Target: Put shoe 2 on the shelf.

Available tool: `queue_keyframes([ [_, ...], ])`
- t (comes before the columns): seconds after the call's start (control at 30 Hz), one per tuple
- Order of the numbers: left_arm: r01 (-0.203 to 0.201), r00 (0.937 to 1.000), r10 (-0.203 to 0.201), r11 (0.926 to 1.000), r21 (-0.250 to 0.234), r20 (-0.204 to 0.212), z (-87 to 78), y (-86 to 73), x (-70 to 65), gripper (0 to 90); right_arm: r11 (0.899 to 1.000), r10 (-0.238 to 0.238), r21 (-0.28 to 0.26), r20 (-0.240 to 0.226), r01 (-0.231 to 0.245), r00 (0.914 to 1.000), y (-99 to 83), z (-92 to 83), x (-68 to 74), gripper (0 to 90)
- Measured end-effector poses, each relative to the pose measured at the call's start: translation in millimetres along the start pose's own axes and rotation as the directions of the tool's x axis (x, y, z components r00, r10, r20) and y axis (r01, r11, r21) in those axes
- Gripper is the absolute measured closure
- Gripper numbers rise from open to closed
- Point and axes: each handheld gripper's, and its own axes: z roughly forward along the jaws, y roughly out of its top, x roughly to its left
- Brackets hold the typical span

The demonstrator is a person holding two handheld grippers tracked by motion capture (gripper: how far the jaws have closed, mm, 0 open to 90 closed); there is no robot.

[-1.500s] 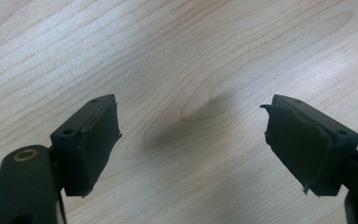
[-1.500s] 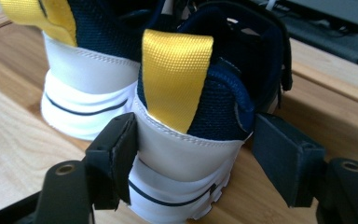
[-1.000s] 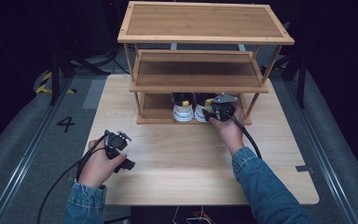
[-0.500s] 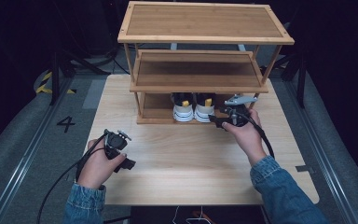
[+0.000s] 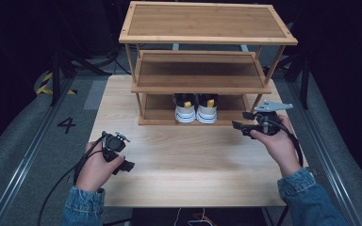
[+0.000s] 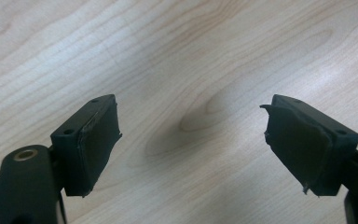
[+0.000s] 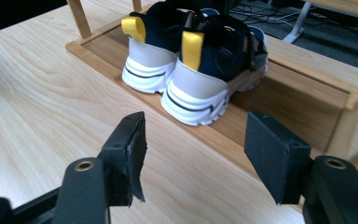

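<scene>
Sneaker pair stowed on rack's bottom shelf; right claw released, empty; left claw released over bench.

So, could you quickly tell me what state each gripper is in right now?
Left gripper: open, empty, above the table.
Right gripper: open, empty, facing the shoes.

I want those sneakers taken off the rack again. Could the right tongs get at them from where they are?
Probably yes. The right tongs stand open and empty, facing the sneakers' heels on the rack's bottom shelf, with bare table between. The shelf above may limit headroom.
</scene>
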Motion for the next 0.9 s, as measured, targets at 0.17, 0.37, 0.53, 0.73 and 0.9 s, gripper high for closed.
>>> queue_keyframes([
  [0.17,0.001,1.0,-0.001,0.9997,-0.025,-0.002,-1.9,0.0,3.6,18.0,1.0,0.0,0.006,-0.006,0.0,1.0,-10.9,-22.1,-16.5,39.1],
  [0.37,-0.002,1.0,0.002,0.9993,-0.036,0.003,-0.6,2.2,7.2,18.0,0.992,0.085,0.095,0.035,-0.088,0.9958,-33.4,-49.9,-34.7,32.9],
  [0.53,-0.004,1.0,0.004,0.9992,-0.039,0.005,2.4,5.3,10.2,18.0,0.983,0.157,0.093,0.041,-0.16,0.9868,-57.6,-62.1,-46.4,20.0],
  [0.73,-0.002,1.0,0.003,0.9992,-0.04,0.008,5.7,6.6,12.8,18.0,0.977,0.104,0.181,0.06,-0.113,0.9927,-75.9,-58.1,-53.7,17.3],
  [0.9,0.014,0.9998,-0.013,0.9984,-0.054,0.015,10.4,5.3,18.9,18.0,0.968,0.097,0.222,0.082,-0.113,0.9919,-94.2,-48.3,-61.4,17.9],
])
